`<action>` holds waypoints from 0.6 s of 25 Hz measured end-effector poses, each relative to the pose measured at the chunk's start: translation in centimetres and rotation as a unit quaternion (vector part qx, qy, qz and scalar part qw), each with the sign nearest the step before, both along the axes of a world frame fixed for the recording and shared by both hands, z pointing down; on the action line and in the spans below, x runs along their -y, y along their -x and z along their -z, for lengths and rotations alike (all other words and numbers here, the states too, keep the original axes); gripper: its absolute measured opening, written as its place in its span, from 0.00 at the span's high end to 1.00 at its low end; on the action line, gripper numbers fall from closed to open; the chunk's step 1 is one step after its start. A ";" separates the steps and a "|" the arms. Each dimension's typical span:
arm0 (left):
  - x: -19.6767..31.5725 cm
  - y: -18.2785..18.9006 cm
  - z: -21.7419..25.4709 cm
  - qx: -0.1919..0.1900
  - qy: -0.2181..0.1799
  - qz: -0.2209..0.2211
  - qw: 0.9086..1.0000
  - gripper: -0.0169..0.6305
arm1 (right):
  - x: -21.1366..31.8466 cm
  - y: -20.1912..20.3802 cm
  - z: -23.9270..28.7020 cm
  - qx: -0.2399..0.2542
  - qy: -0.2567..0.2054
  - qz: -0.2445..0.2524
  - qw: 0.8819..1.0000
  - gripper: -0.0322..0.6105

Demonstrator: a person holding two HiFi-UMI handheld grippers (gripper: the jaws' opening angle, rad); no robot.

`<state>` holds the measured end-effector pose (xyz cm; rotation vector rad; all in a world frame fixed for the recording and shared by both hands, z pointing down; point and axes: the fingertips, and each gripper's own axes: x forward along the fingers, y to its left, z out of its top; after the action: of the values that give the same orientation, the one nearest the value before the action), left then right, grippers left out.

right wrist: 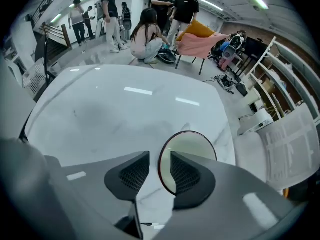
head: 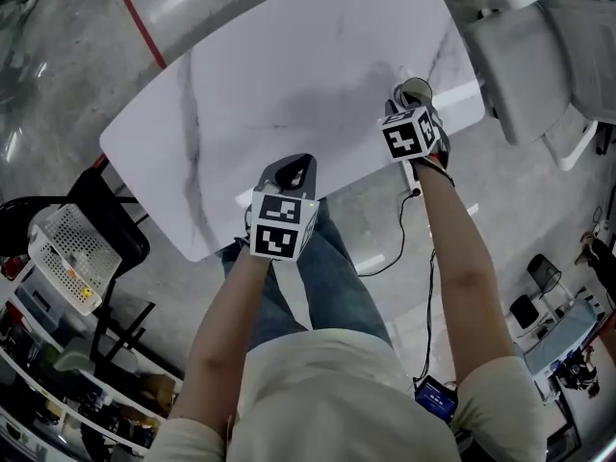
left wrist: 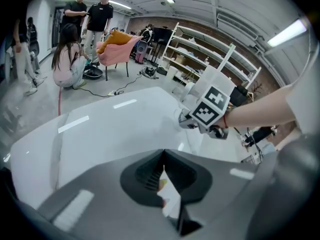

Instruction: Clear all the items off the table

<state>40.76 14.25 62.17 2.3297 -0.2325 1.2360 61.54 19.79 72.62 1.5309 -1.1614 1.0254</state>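
Note:
A round pale plate with a dark rim [right wrist: 194, 145] lies near the right edge of the white marble table [head: 289, 75]. My right gripper [right wrist: 160, 156] hangs over it with its jaws a little apart. The plate's left rim lies in the gap and neither pad touches it. In the head view this right gripper [head: 412, 94] covers most of the plate [head: 418, 86]. My left gripper [head: 292, 168] is at the table's near edge, shut. In its own view the left gripper [left wrist: 163, 154] shows a small white patch behind the tips; I cannot tell what that is. No other item shows on the table.
A white chair [head: 539, 56] stands just right of the table. A wire basket on a rack [head: 72, 253] is at the left, and a cable [head: 404, 229] runs across the floor. Several people [right wrist: 150, 39] and a pink chair [right wrist: 200, 41] are beyond the far edge, with shelves [left wrist: 210, 59] to the right.

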 end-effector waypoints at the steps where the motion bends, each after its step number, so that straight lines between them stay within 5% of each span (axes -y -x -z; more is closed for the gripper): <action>1: 0.0 0.1 -0.2 0.001 0.001 0.000 1.000 0.96 | 0.0 -0.2 0.0 -0.008 0.003 0.003 1.000 0.77; 15: -0.3 1.5 0.4 -0.001 0.000 0.010 1.000 0.96 | -0.4 1.2 0.3 0.022 0.022 0.063 0.998 0.89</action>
<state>39.22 14.52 61.77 2.3236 -0.2538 1.2240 60.33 20.20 72.36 1.3895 -1.2413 0.9983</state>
